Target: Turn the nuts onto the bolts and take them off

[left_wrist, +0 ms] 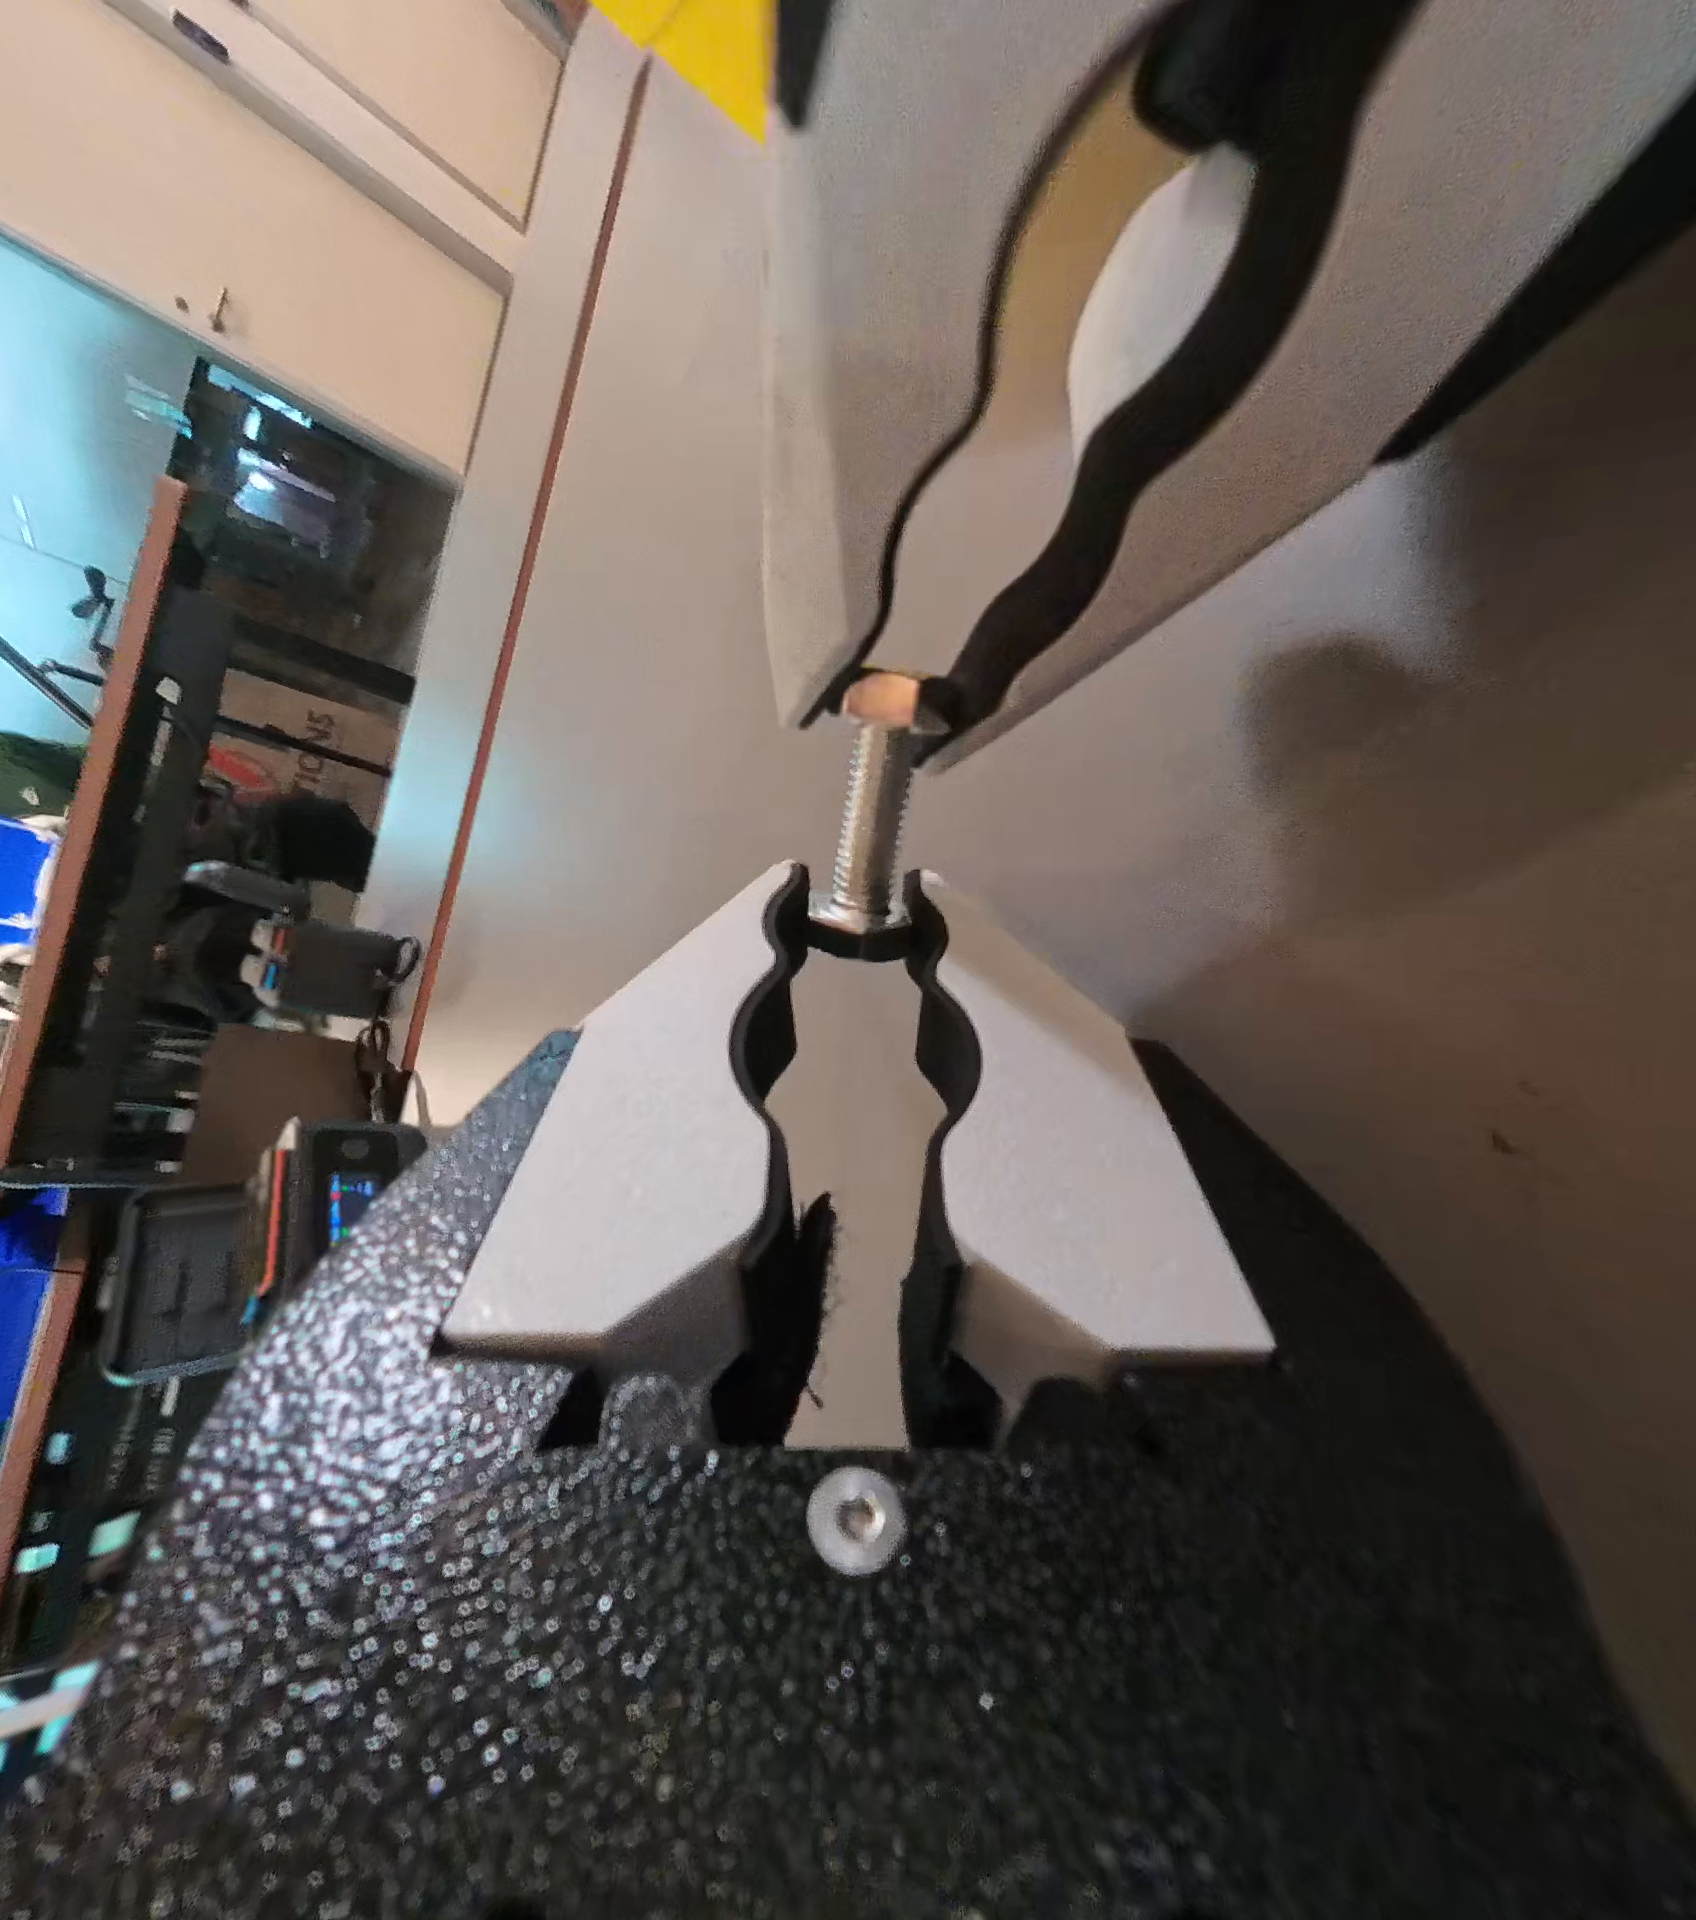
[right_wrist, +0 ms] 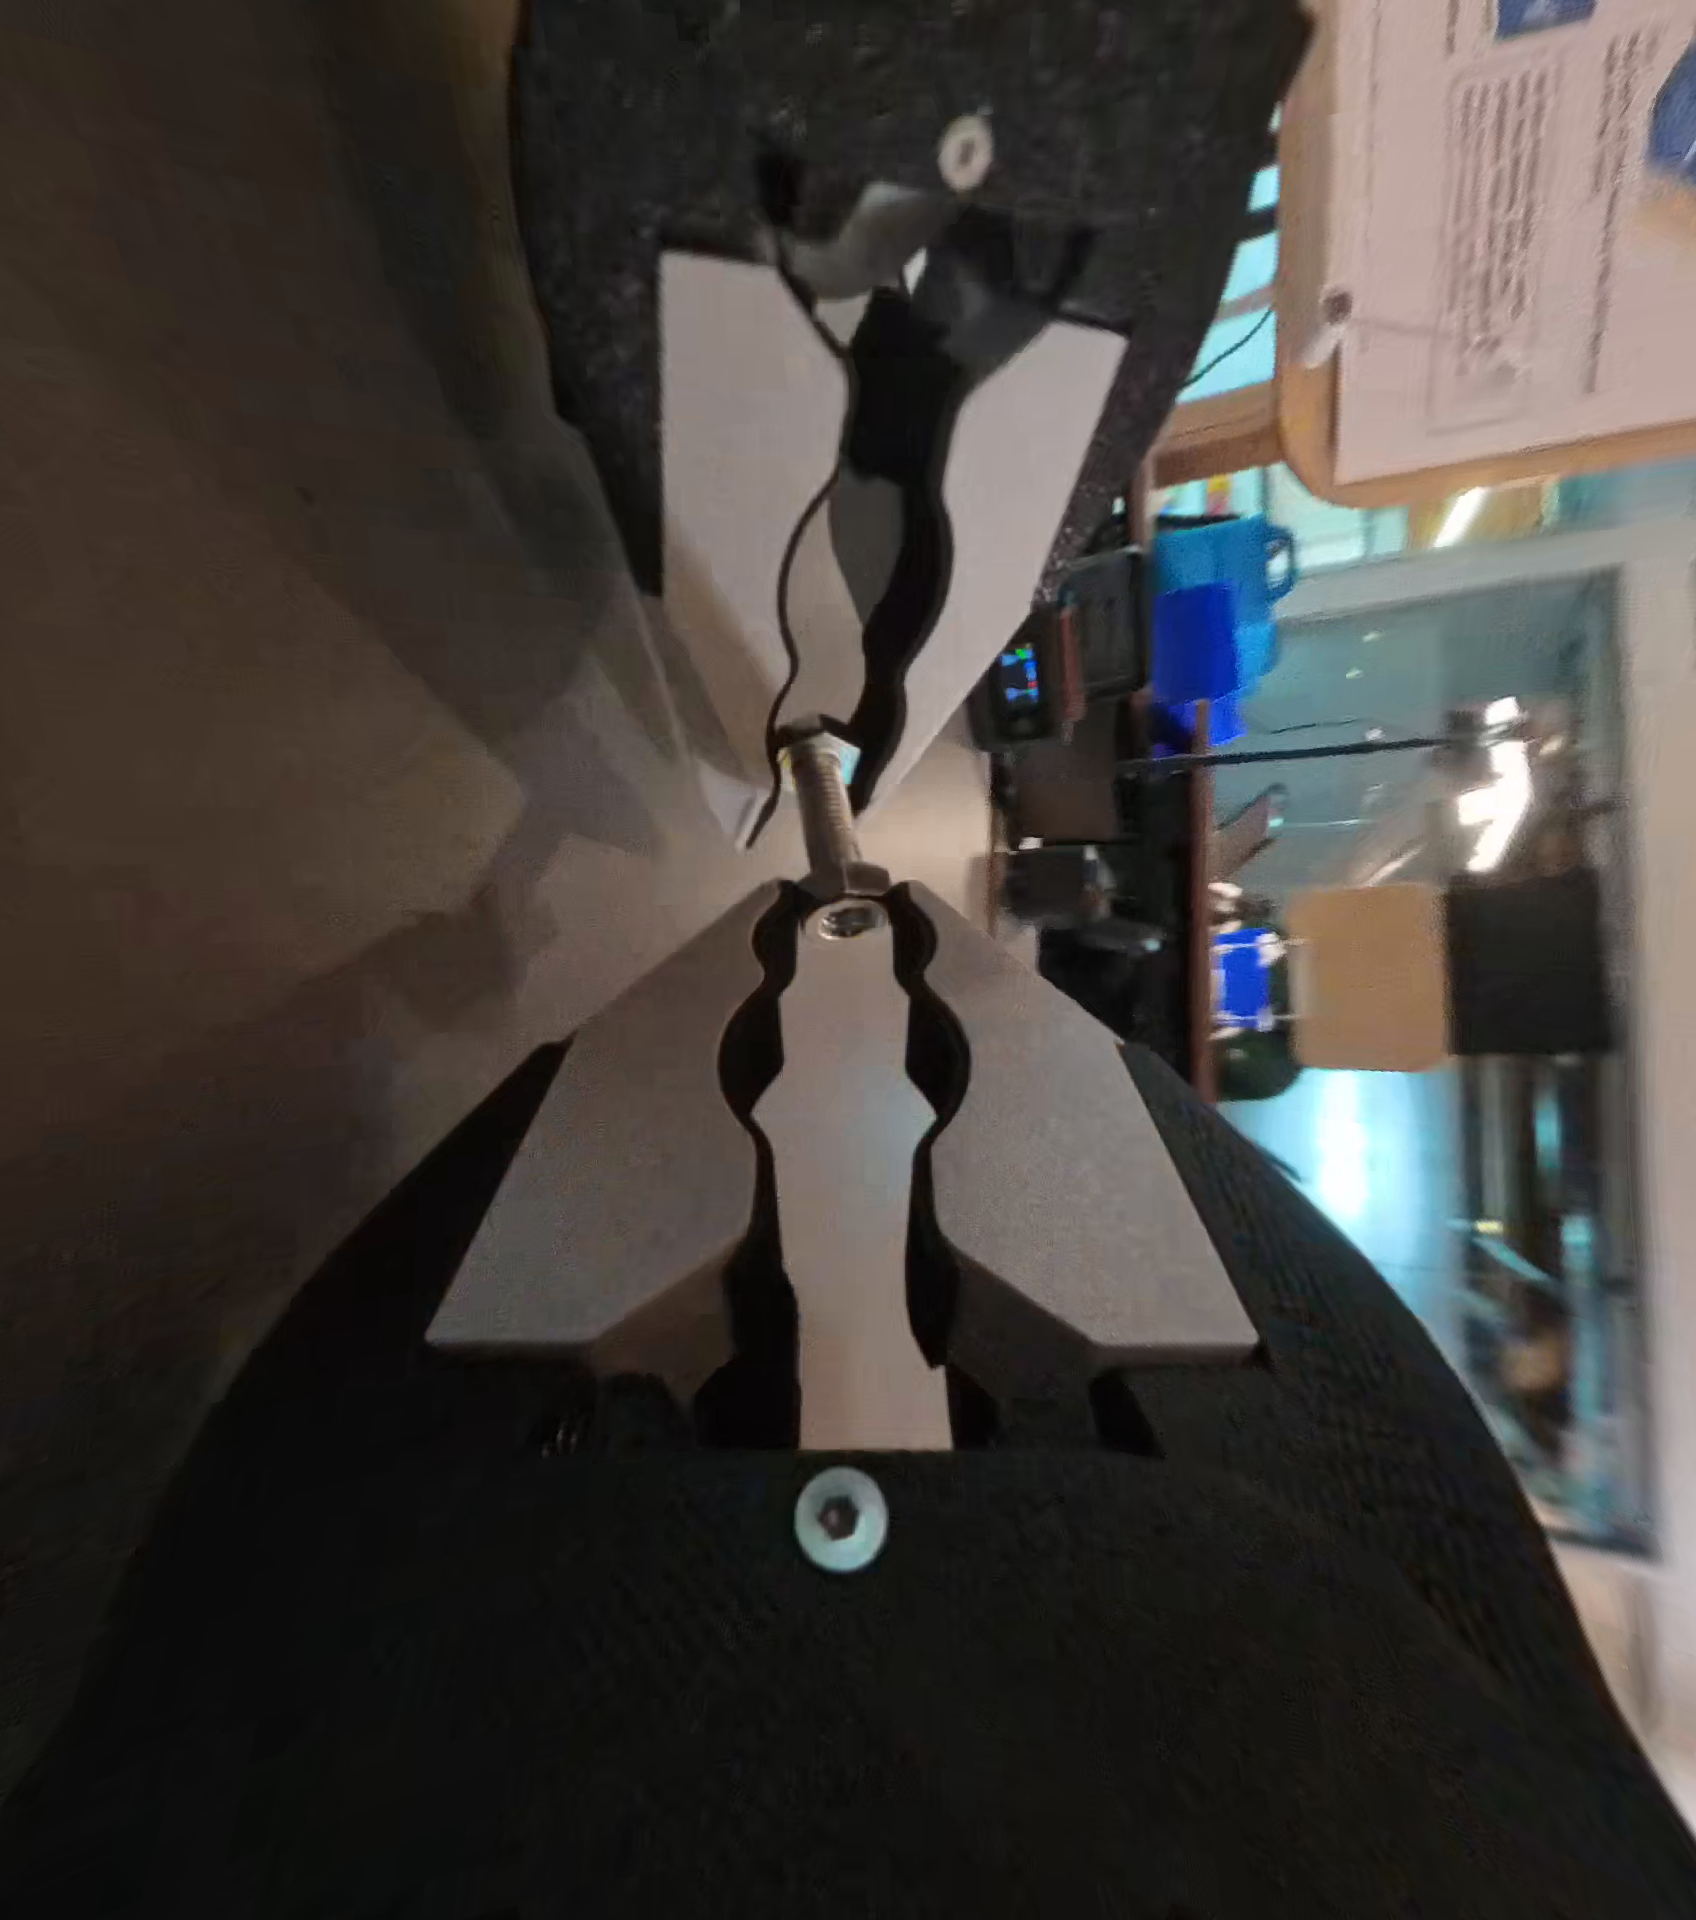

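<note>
Left wrist view: bolt (left_wrist: 863, 826) spans both grippers above the table (left_wrist: 1446, 831).
Left gripper (left_wrist: 859, 914) clamps the nut (left_wrist: 854, 916); right gripper (right_wrist: 839, 920) clamps the bolt head (right_wrist: 846, 921).

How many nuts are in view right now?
1: the nut sits on the bolt, pinched in the left gripper. Others may be out of view.

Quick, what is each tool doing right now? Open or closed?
Left tool: closed on the nut.
Right tool: closed on the head end of the bolt.
</note>
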Demonstrator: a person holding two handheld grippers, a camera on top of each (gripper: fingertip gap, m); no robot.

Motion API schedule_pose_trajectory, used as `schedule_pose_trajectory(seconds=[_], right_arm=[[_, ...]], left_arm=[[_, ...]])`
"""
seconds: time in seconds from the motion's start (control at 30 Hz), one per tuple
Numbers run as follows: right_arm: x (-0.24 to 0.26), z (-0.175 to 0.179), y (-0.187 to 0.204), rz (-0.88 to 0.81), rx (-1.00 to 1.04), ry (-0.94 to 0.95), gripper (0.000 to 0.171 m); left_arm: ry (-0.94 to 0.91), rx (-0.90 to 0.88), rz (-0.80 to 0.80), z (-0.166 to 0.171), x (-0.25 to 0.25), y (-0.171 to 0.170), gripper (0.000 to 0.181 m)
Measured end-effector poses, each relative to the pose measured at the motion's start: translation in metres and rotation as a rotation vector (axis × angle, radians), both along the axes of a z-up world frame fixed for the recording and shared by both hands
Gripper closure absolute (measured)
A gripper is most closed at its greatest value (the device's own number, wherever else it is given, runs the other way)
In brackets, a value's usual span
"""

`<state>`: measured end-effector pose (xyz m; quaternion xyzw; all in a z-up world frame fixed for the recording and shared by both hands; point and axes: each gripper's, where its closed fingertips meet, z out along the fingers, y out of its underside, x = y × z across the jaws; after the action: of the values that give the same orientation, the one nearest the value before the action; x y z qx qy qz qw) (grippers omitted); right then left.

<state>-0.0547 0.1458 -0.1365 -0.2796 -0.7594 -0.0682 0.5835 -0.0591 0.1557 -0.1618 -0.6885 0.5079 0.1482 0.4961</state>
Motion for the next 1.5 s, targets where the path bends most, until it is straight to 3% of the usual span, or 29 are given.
schedule_pose_trajectory(seconds=[0.17,0.4,0.5,0.6,0.67,0.73,0.87,0.93,1.03,1.2,1.37,1.5], right_arm=[[-0.004,0.017,-0.001,0.018,0.244,0.036,0.154],[-0.003,0.046,-0.015,0.04,0.395,0.152,0.155],[-0.002,0.056,-0.02,0.037,0.428,0.191,0.155],[0.005,0.057,-0.016,0.001,0.305,0.238,0.152],[0.012,0.057,-0.01,-0.027,0.108,0.29,0.135],[0.017,0.058,-0.012,-0.01,-0.169,0.356,0.133],[0.011,0.051,-0.023,0.019,-0.996,0.402,0.128],[0.009,0.042,-0.021,-0.032,-1.294,0.397,0.125],[0.009,0.02,-0.02,-0.127,-1.553,0.33,0.125],[0.008,0.02,-0.028,-0.105,-1.749,0.308,0.129],[0.006,0.047,-0.03,0.046,-1.651,0.409,0.135],[0.012,0.026,-0.019,-0.114,-1.721,0.341,0.129]], left_arm=[[-0.267,-0.214,0.033,0.012,0.003,-0.014,0.165],[-1.11,-0.843,-0.1,0.047,0.025,-0.049,0.165],[-1.349,-0.975,-0.183,0.061,0.027,-0.053,0.166],[-1.287,-0.87,-0.201,0.06,0.029,-0.05,0.165],[-1.168,-0.699,-0.166,0.058,0.024,-0.042,0.165],[-1.007,-0.446,-0.119,0.058,0.012,-0.028,0.165],[-0.595,0.011,-0.083,0.05,-0.01,-0.013,0.165],[-0.424,0.102,-0.096,0.04,-0.01,-0.01,0.165],[-0.306,0.158,-0.113,0.035,-0.007,-0.008,0.165],[-0.217,0.178,-0.191,0.03,0.006,-0.016,0.165],[-0.232,0.177,-0.205,0.031,0.008,-0.018,0.165],[-0.222,0.2,-0.218,0.033,0.01,-0.02,0.165]])
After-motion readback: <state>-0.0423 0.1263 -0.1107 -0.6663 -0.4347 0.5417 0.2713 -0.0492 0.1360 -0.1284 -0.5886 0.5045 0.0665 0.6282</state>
